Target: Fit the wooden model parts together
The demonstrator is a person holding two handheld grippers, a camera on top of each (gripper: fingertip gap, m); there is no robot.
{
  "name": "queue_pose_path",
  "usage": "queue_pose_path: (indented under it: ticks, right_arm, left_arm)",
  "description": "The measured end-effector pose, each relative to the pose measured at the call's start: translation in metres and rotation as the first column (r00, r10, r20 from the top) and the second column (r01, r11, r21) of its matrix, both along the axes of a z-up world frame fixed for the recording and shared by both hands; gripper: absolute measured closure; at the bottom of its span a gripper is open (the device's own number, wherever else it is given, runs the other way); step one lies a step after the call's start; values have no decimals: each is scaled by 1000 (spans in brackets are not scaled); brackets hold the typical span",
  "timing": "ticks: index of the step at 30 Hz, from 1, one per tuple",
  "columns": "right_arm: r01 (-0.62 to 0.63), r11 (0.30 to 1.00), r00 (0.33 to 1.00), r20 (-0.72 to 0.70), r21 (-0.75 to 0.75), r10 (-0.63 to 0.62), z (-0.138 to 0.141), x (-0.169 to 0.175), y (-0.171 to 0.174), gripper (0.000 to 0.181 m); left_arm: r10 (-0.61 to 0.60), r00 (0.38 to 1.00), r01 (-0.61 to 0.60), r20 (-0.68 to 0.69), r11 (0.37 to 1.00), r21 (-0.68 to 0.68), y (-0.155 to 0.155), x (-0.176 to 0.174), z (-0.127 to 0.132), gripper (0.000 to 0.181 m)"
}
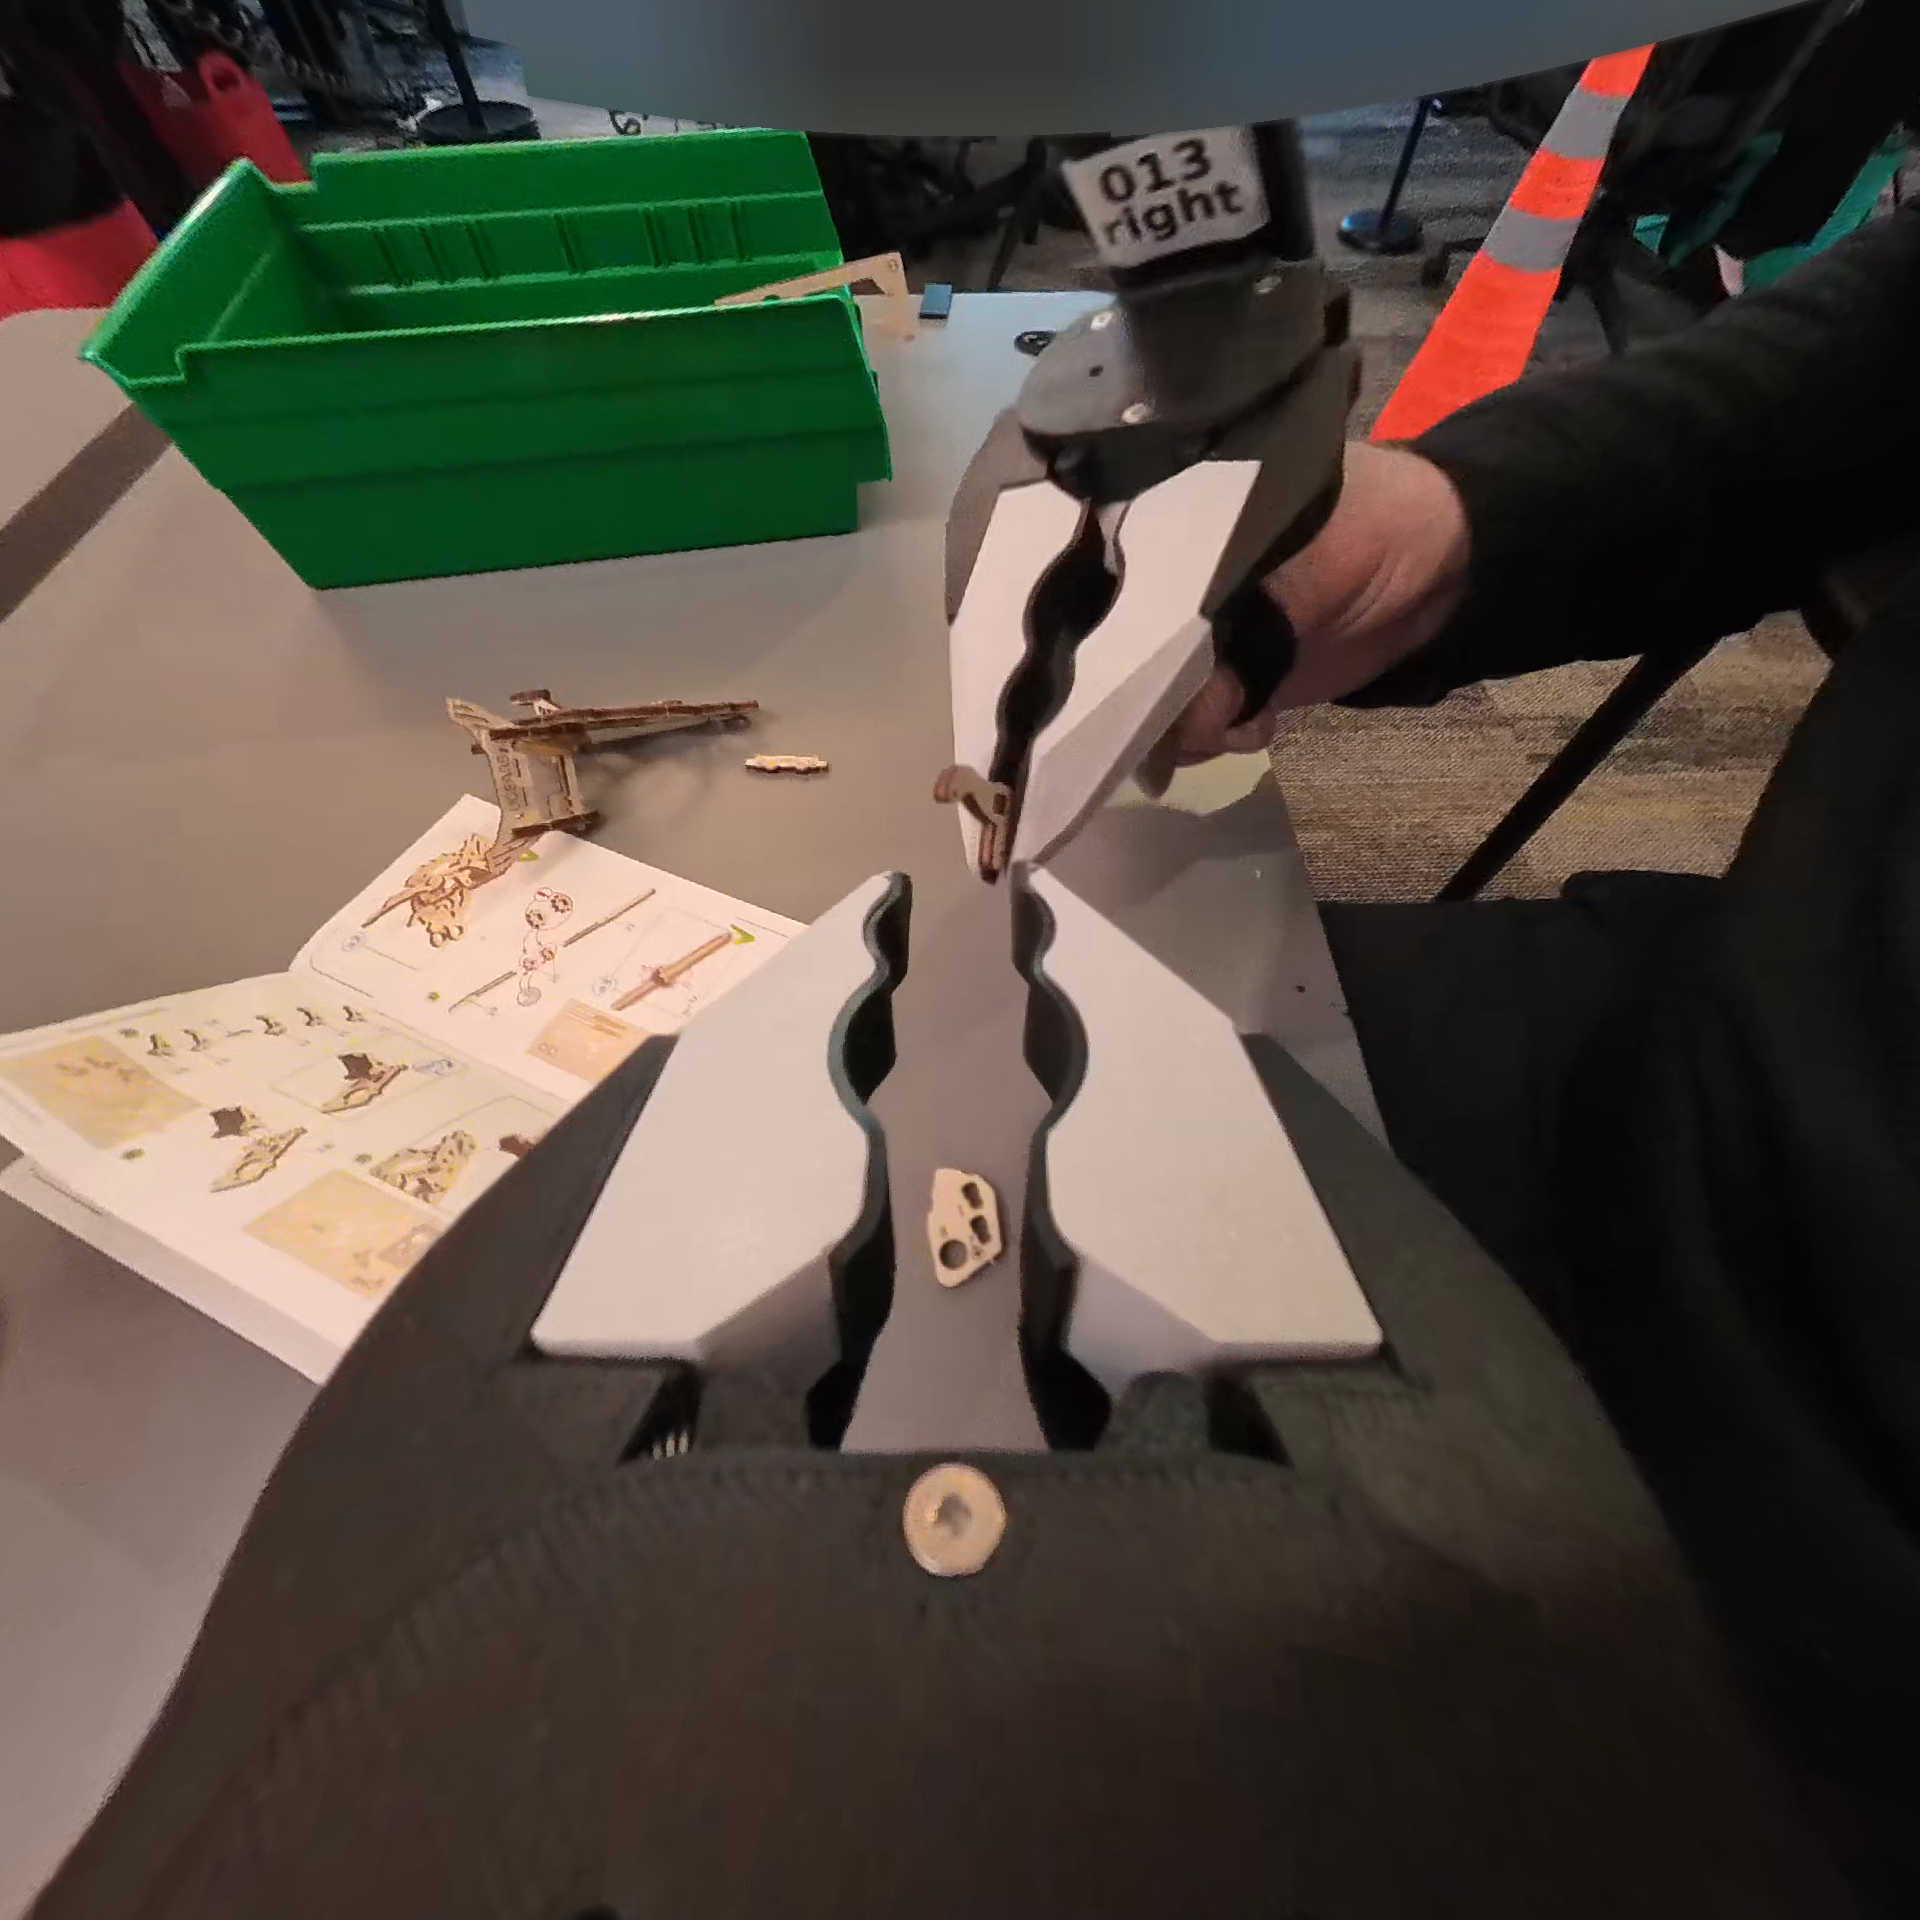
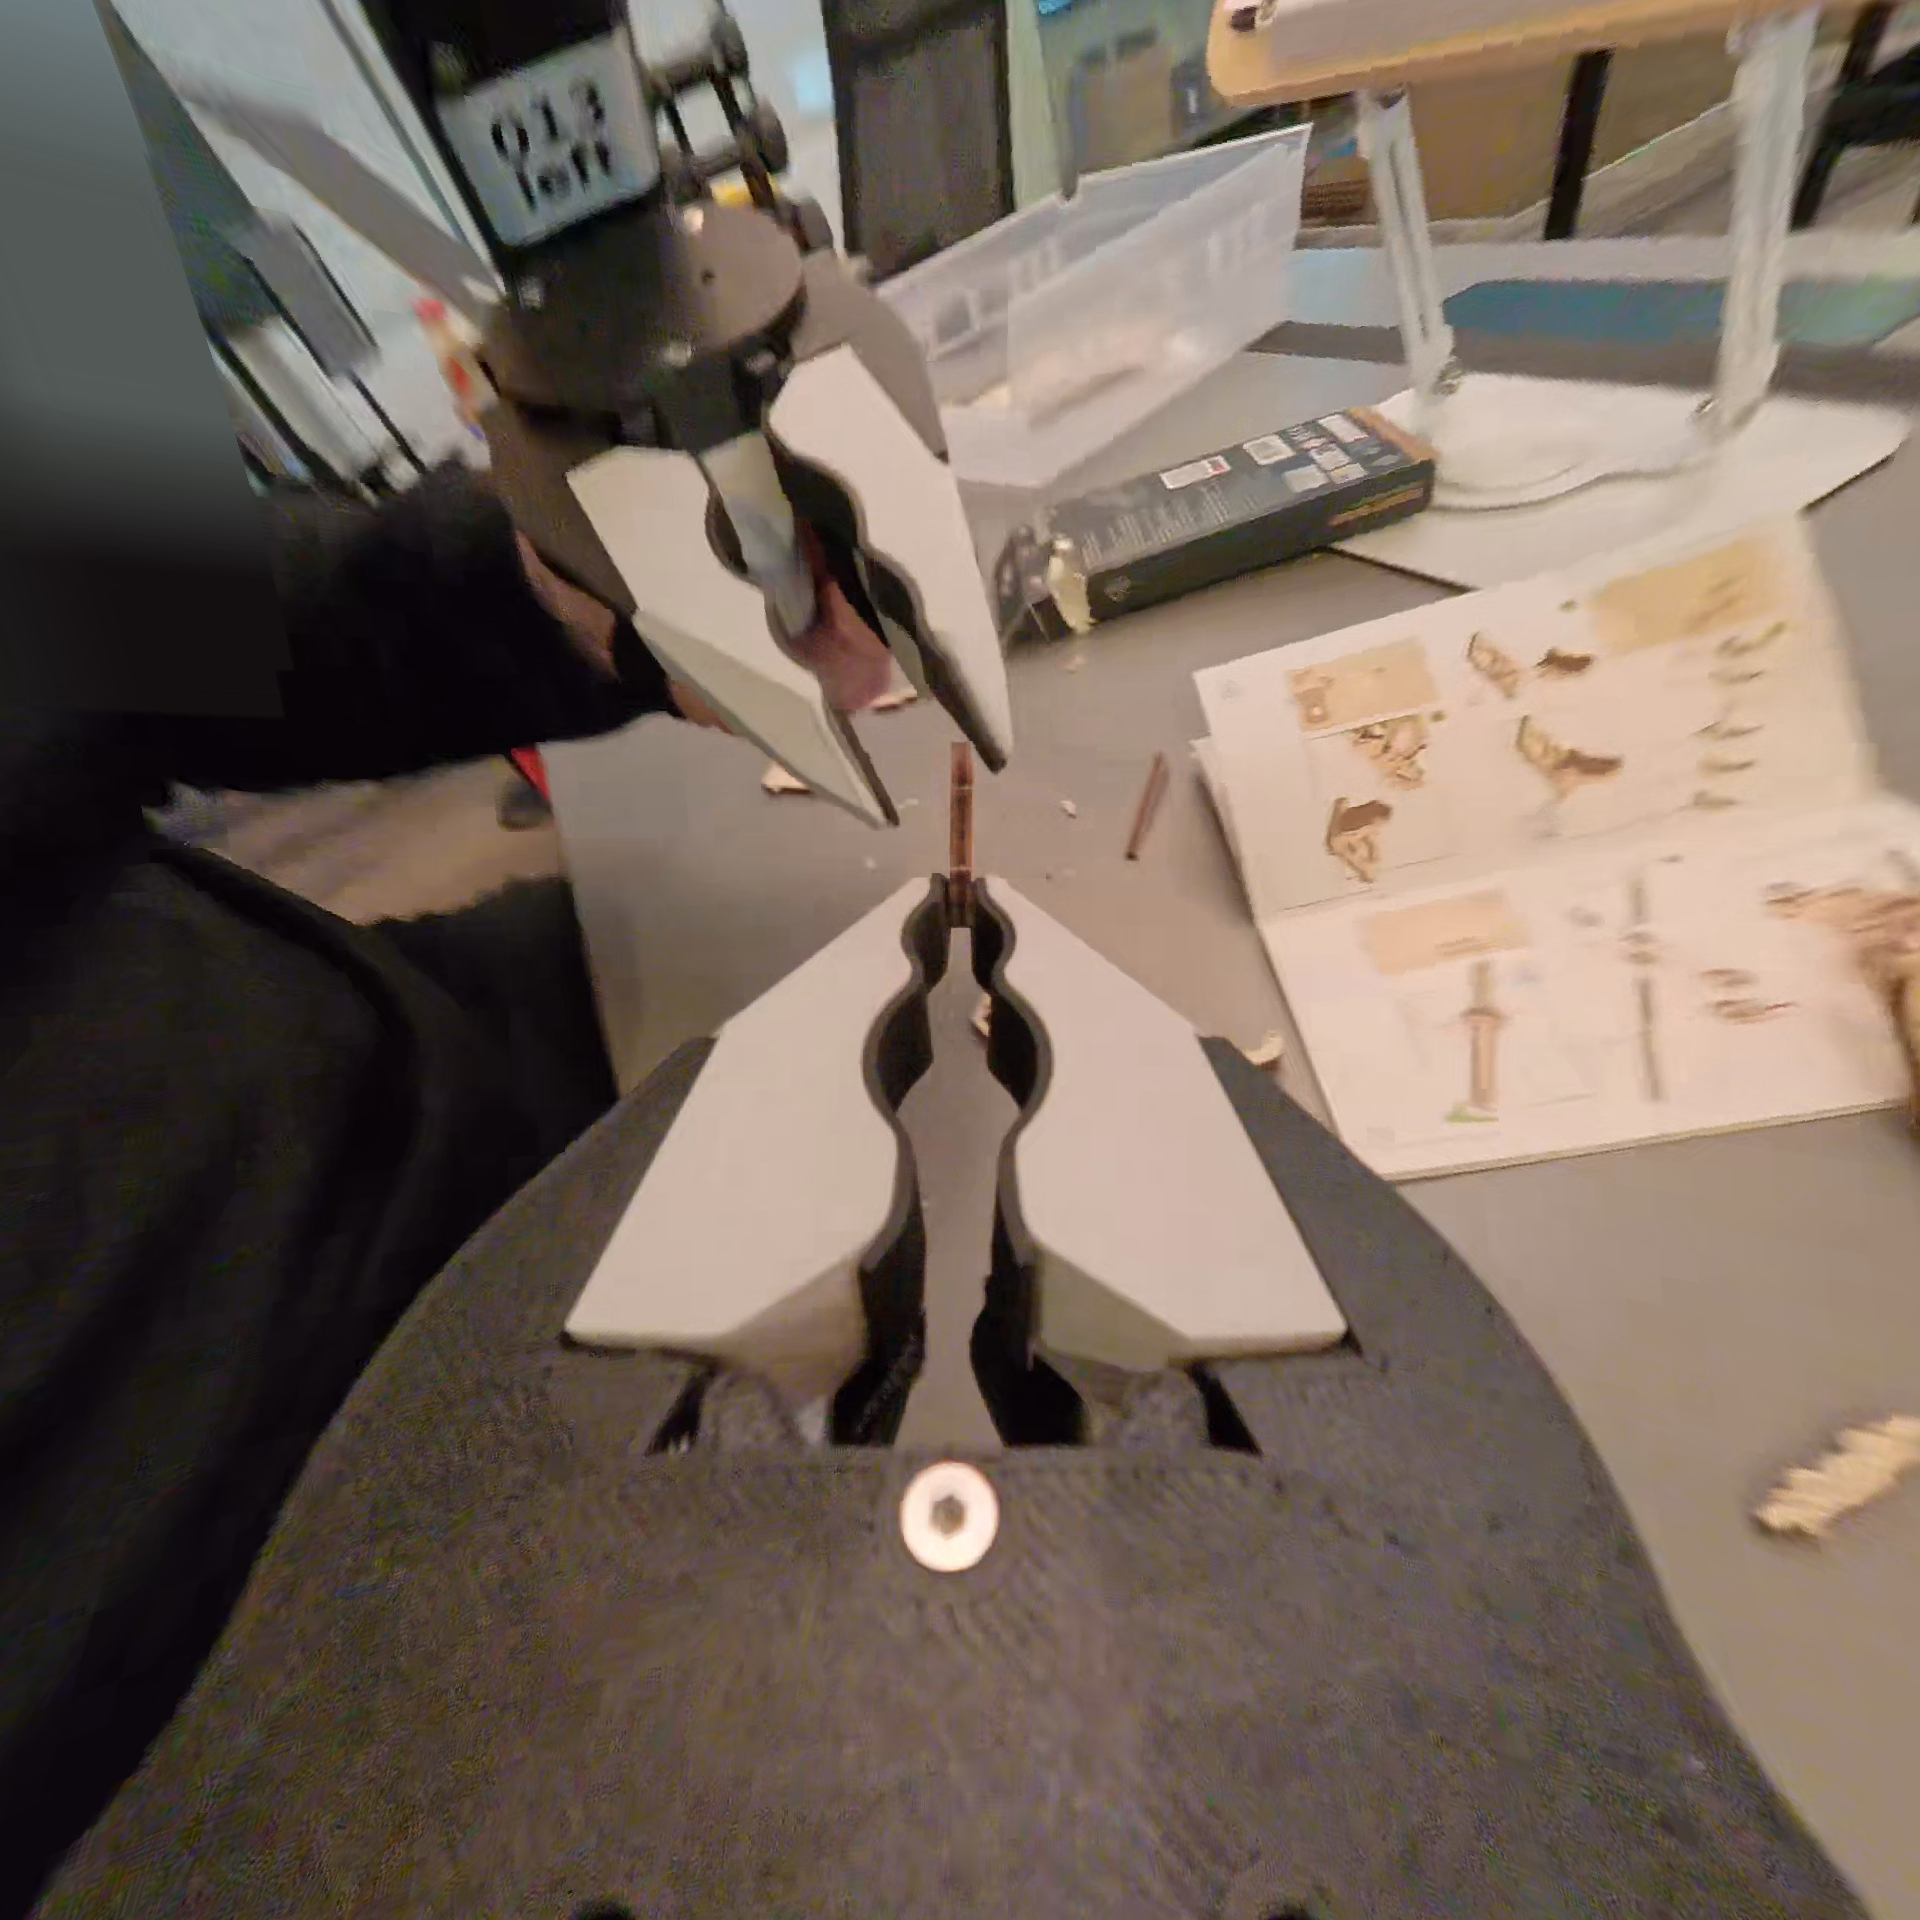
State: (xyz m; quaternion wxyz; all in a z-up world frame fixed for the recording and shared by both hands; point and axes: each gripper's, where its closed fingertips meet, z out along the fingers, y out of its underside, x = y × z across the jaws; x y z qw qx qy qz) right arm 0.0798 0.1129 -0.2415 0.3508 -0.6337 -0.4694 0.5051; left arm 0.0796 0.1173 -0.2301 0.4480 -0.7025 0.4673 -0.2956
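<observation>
The right gripper (image 2: 961,894) has its two grey fingers closed almost fully on a small, flat, dark brown wooden part with a hook at one end (image 1: 977,805). It pinches this hooked part only at the very fingertips. In the right wrist view the part (image 2: 961,821) is seen from its thin edge, and its long axis continues straight forward from the fingertips, in line with the fingers.

The left gripper (image 1: 961,894) is open, with a clear gap between its fingers, and it holds nothing. Its tips are just beside the tips of the right gripper, and the hooked part hangs directly in front of its open gap, a little above.

A second piece, a small pale flat wooden plate with several holes (image 1: 968,1226), lies flat on the grey table (image 1: 675,623). In the left wrist view it shows through the gap between the left fingers, behind their tips, toward the palm of the gripper. So the left gripper is clearly the nearer one to this plate.

I judge that the next move depends on this: the left gripper must pull back and go down to take the plate, or close on the hooked part in front of it.

Farther ahead and to the left of the left gripper are a partly built brown wooden model (image 1: 540,748), an open white instruction booklet (image 1: 343,1049) and a green plastic bin (image 1: 499,353).
</observation>
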Motion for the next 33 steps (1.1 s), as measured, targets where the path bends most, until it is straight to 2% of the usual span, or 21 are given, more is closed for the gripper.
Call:
queue_pose_path:
  ticks: [4,9,19,22,24,28,33]
  right_arm:
    - [-80,986,995,-67,-147,71,0,-2,-8,181]
    - [-118,954,987,-137,-274,82,2,-2,-7,181]
    - [-118,942,988,-134,-315,79,1,-4,-4,181]
    - [-93,944,992,-115,-315,59,-3,-2,0,181]
    - [-118,929,988,-134,-352,75,-2,-1,-2,181]
    - [-147,920,988,-103,-364,117,-9,-2,-12,181]
    - [-135,924,990,-76,-357,115,-13,-3,-14,181]
  left_arm:
    - [-51,999,51,11,999,-14,-1,9,-1,172]
    - [-55,989,69,137,992,-101,-1,12,7,175]
    - [-9,958,101,287,946,-308,5,15,7,181]
    - [18,969,52,247,960,-275,10,13,3,181]
    - [4,977,56,212,960,-274,8,11,-2,175]
    - [-40,976,101,214,953,-287,-4,17,-5,176]
    - [-8,970,90,244,940,-329,-3,16,-9,181]
